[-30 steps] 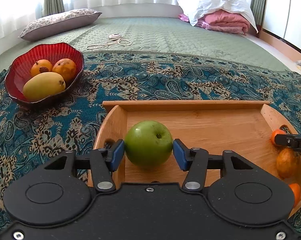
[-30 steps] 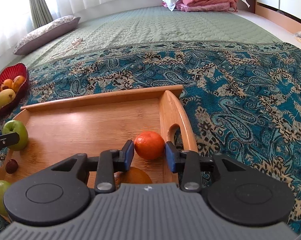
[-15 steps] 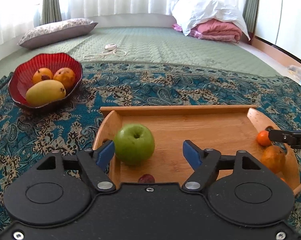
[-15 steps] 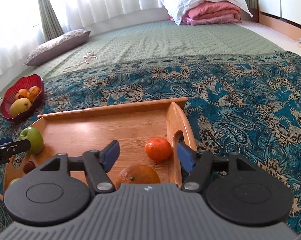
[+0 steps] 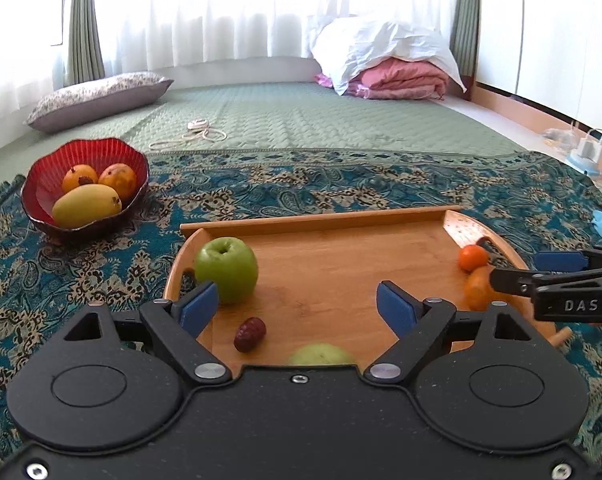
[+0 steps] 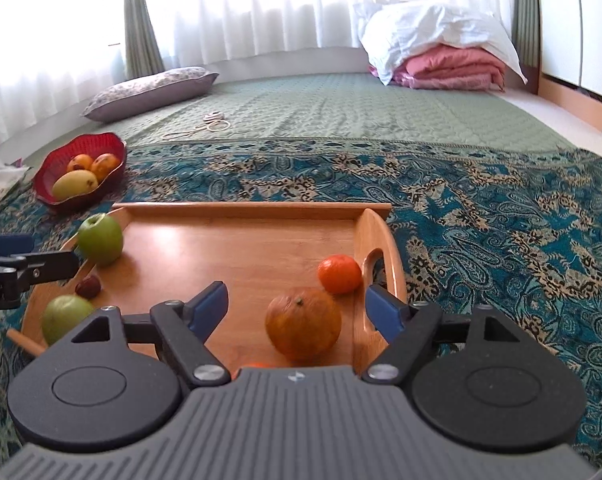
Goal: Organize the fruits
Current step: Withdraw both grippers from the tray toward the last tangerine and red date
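A wooden tray (image 5: 321,220) (image 6: 253,209) lies on the patterned cloth. At its left end sit a green apple (image 5: 226,270) (image 6: 100,239), a dark red date (image 5: 250,334) (image 6: 88,286) and a second green fruit (image 5: 321,355) (image 6: 66,317). At its right end rest a small mandarin (image 5: 473,258) (image 6: 339,274) and a larger orange (image 6: 303,323). My left gripper (image 5: 297,305) hangs over the tray's near left part, jaws opening, nothing between the pads; the apple is just beyond its left pad. My right gripper (image 6: 295,306) is likewise opening, with the orange lying free below it.
A red bowl (image 5: 41,184) (image 6: 49,164) holding a mango and two orange fruits stands left of the tray. Further back are a pillow (image 5: 97,96), a cord (image 5: 193,136) and folded bedding (image 5: 393,68). Small items sit on the floor at the far right (image 5: 585,152).
Both grippers let go: the left released the green apple, the right the small mandarin. Both opened wide and drew back and up from the tray, so more fruit shows.
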Action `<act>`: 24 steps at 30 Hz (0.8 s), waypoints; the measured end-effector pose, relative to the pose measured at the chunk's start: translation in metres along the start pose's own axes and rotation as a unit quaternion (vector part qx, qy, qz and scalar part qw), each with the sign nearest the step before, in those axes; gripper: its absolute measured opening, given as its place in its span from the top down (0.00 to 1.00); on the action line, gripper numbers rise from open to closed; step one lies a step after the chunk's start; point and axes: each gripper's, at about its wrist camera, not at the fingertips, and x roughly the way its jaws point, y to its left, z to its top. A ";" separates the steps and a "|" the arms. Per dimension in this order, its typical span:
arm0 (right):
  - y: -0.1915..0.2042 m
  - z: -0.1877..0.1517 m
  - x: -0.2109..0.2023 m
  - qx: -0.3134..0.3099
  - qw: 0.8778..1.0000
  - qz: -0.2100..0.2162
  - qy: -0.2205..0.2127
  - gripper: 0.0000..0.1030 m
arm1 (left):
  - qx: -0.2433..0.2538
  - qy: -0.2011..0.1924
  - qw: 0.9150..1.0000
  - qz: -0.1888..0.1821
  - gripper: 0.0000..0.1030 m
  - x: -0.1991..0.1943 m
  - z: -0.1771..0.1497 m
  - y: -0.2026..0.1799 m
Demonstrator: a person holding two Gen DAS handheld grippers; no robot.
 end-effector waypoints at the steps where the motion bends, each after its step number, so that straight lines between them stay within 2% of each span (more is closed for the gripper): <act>1: 0.002 -0.002 -0.002 -0.005 1.000 0.000 -0.002 0.16 | 0.002 -0.002 1.000 -0.001 0.16 -0.004 -0.002 -0.002; 5: 0.010 -0.013 -0.011 -0.026 1.000 0.000 -0.008 0.14 | 0.004 -0.008 1.000 -0.008 0.15 -0.017 -0.011 -0.011; 7: 0.014 -0.018 -0.015 -0.039 0.999 -0.002 -0.011 0.14 | 0.009 -0.011 1.000 -0.008 0.09 -0.022 -0.015 -0.015; 14: 0.022 -0.036 -0.033 -0.073 0.997 -0.010 -0.039 0.13 | 0.028 -0.021 0.999 -0.011 0.07 -0.042 -0.033 -0.031; 24: 0.029 -0.064 -0.052 -0.120 0.991 -0.011 -0.051 0.13 | 0.016 -0.014 1.000 -0.007 0.06 -0.056 -0.059 -0.042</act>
